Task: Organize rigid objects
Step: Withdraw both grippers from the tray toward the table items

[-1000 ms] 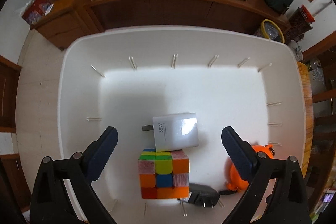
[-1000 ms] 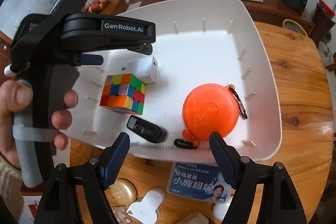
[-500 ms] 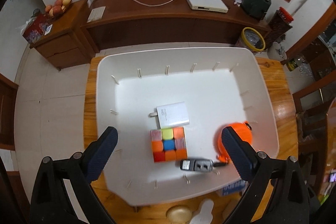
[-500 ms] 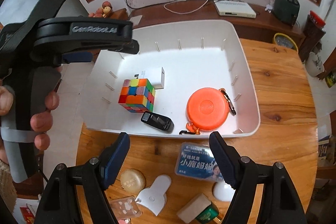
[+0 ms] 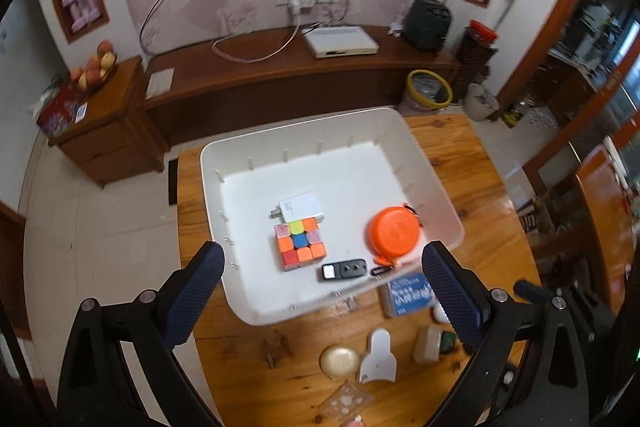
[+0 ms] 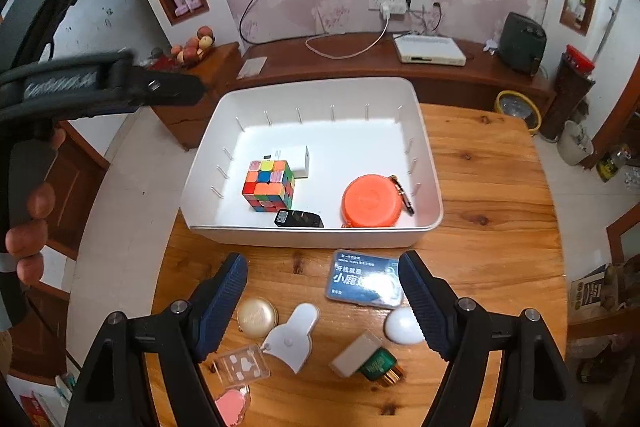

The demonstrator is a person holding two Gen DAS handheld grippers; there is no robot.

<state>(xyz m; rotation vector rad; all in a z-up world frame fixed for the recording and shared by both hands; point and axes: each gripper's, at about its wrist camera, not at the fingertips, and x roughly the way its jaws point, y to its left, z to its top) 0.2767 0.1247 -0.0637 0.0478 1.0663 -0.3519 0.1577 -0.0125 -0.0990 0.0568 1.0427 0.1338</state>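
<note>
A white bin is sitting on the wooden tabletop, holding a colour cube touching a white charger, a black adapter lying flat and an orange round case. Outside it, a blue card box, gold compact, white tag and green bottle are lying loose.

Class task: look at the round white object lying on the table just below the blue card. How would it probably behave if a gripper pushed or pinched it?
The white round object looks smooth and domed, so flat fingers might slip off it. Its rounded shape suggests it could roll or skid across the glossy wooden table when nudged. It seems rigid rather than floppy, though its weight cannot be judged.
</note>
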